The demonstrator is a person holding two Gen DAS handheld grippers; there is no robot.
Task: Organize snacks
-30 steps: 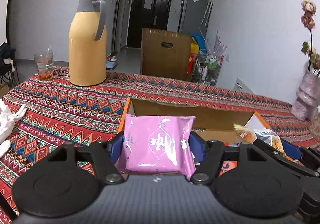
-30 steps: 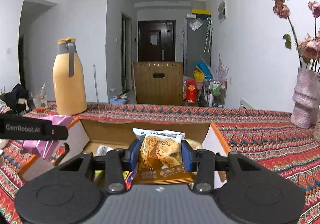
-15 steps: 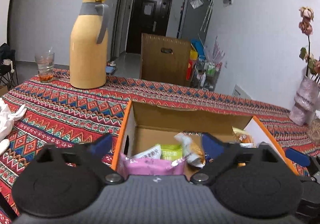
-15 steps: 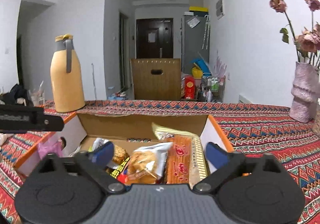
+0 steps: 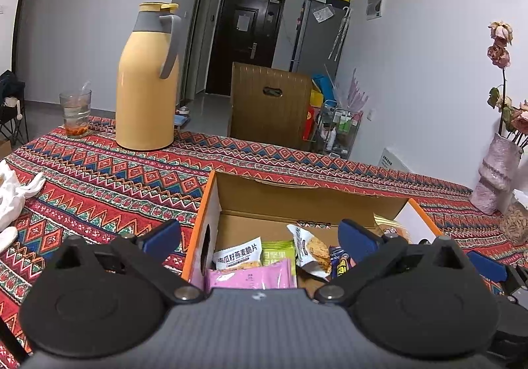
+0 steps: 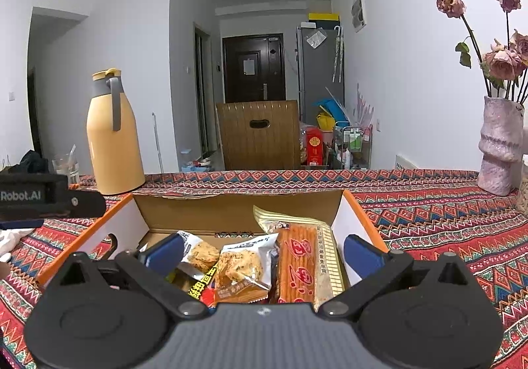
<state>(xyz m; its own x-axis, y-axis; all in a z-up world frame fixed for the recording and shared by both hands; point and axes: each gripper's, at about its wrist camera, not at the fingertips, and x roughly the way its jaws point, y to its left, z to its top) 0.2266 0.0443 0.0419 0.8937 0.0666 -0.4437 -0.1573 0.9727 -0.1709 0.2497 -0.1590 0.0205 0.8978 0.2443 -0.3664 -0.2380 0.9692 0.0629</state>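
Both of your grippers are spread wide with nothing between the pads. Your left gripper (image 5: 260, 237) sits at the bottom centre of its view, its blue pads (image 5: 163, 238) parted over the left half of an open cardboard box (image 5: 297, 194). Its jaws have just been opening, and the pink packet (image 5: 250, 275) now lies free in the box at the near edge, just above the gripper body. Behind the pink packet lean a white packet (image 5: 237, 255), a green packet (image 5: 279, 251) and a biscuit packet (image 5: 312, 250).

Your right gripper (image 6: 264, 251) is at the bottom centre of its view, jaws also just opened, over the right half of the same box (image 6: 231, 207). Loose between its pads, untouched, lie a crisp packet (image 6: 242, 268) and a long red packet (image 6: 298, 263) leaning toward the box's right wall.

Outward, the box rests on a red patterned tablecloth (image 5: 115, 177). In the left view, a yellow jug (image 5: 148, 78) stands upper left with a glass (image 5: 75, 115) to its left. A pink vase (image 6: 500, 144) of dried roses stands at the right edge of the right view. A brown chair (image 6: 259, 134) sits beyond the table's far edge, centre frame.
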